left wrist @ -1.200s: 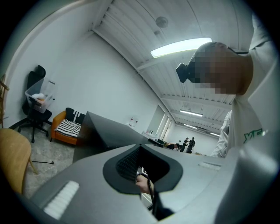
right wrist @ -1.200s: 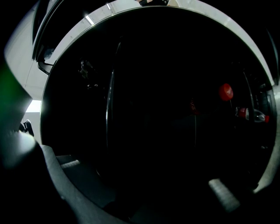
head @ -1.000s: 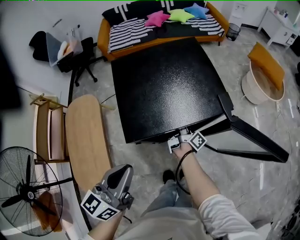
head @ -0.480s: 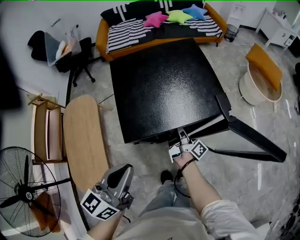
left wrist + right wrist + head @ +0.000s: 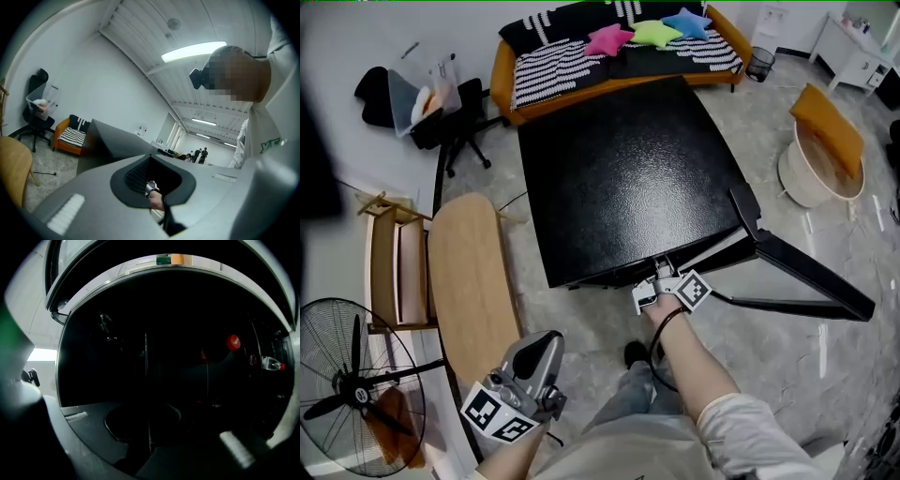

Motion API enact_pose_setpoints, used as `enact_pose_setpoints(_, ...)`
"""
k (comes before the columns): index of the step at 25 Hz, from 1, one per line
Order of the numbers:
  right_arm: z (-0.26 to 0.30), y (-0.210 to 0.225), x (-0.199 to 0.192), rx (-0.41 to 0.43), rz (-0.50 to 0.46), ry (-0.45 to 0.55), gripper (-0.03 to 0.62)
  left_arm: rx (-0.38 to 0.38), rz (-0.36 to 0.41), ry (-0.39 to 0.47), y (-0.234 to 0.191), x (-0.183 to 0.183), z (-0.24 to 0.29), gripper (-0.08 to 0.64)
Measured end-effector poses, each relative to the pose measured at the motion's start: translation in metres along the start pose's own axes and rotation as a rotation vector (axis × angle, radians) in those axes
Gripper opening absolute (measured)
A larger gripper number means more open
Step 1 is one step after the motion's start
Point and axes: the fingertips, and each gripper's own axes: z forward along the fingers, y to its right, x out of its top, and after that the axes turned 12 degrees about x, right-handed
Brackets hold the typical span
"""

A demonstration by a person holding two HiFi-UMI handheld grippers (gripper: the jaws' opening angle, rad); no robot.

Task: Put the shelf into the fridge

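From the head view I look down on the black fridge [image 5: 628, 178], its door [image 5: 797, 272] swung open to the right. My right gripper [image 5: 661, 279] is at the fridge's front opening. In the right gripper view its jaws [image 5: 147, 427] look shut on a thin shelf [image 5: 146, 380], seen edge-on as a line running into the dark interior. My left gripper [image 5: 534, 361] hangs low at the left, beside the wooden table, away from the fridge. In the left gripper view its jaws [image 5: 151, 158] are shut with nothing between them.
A red item [image 5: 233, 342] and a small bottle [image 5: 271, 363] sit inside the fridge at the right. An oval wooden table [image 5: 469, 281], a wooden rack [image 5: 394, 262] and a fan [image 5: 356, 394] stand to the left. A sofa [image 5: 619, 47] and round basket [image 5: 820, 159] lie beyond.
My right gripper drew back a little from the fridge front, then returned toward it. The left gripper has stayed where it was.
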Motion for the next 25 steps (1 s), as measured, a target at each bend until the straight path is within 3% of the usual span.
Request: enact_pose_setpoints(25,0.040,0.012,0.006,0.030,0.018,0.011,0.040,0.035,0.001,-0.002,-0.007,-0.003,-0.006,-0.003)
